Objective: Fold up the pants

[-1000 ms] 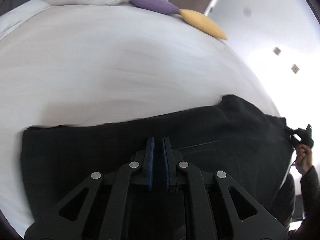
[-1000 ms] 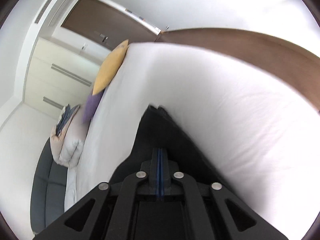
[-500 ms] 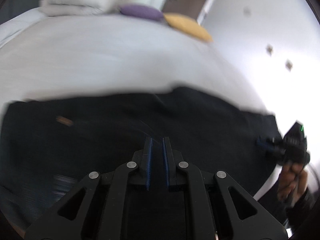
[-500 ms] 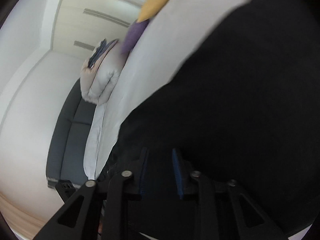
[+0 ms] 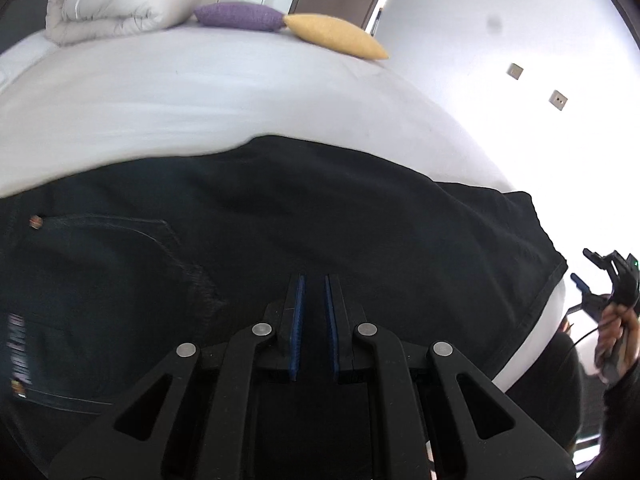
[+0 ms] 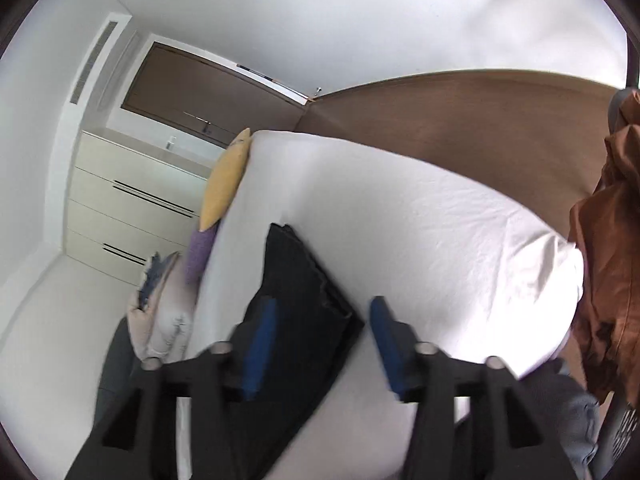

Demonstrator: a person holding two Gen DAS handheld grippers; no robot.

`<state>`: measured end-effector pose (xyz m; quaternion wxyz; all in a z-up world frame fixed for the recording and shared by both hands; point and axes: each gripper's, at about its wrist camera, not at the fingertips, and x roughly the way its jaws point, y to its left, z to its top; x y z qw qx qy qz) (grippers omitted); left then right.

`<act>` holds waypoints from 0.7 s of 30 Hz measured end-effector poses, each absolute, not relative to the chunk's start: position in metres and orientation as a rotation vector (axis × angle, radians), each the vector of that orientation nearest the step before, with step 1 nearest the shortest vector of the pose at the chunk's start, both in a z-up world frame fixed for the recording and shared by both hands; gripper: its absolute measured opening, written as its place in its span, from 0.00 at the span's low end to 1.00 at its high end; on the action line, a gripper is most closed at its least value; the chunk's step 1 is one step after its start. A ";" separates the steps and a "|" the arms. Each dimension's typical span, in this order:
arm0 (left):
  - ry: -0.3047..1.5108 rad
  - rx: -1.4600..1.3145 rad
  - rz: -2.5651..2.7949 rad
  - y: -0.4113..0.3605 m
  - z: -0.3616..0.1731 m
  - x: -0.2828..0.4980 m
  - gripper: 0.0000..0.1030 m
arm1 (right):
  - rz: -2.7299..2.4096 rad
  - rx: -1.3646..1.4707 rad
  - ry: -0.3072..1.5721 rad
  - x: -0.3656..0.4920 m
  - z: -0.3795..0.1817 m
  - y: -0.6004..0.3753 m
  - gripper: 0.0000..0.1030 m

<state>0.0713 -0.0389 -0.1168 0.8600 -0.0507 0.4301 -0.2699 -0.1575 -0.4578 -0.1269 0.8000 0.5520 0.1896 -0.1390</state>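
1. The left hand-held gripper (image 5: 312, 300) hovers over the black pants (image 5: 280, 232), its jaws nearly closed, gripping nothing.
2. The right hand-held gripper (image 6: 324, 332) is opening, empty (pants corner lies between its blue pads (image 6: 260, 336)).
3. The pants lie folded flat on the white bed (image 5: 200, 96); a yellow cushion (image 5: 336, 36) sits at one o'clock.

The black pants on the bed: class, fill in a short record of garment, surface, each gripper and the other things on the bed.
garment: black pants, spread flat
surface: white bed
left gripper: nearly shut, over the pants, nothing visibly pinched
right gripper: jaws opening, clear of the cloth
also on bed: purple cushion, yellow cushion, rolled duvet
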 end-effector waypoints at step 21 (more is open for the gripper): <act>1.004 -0.287 -0.605 -0.026 -0.151 0.081 0.10 | -0.189 1.367 0.366 -0.080 -0.157 -0.441 0.12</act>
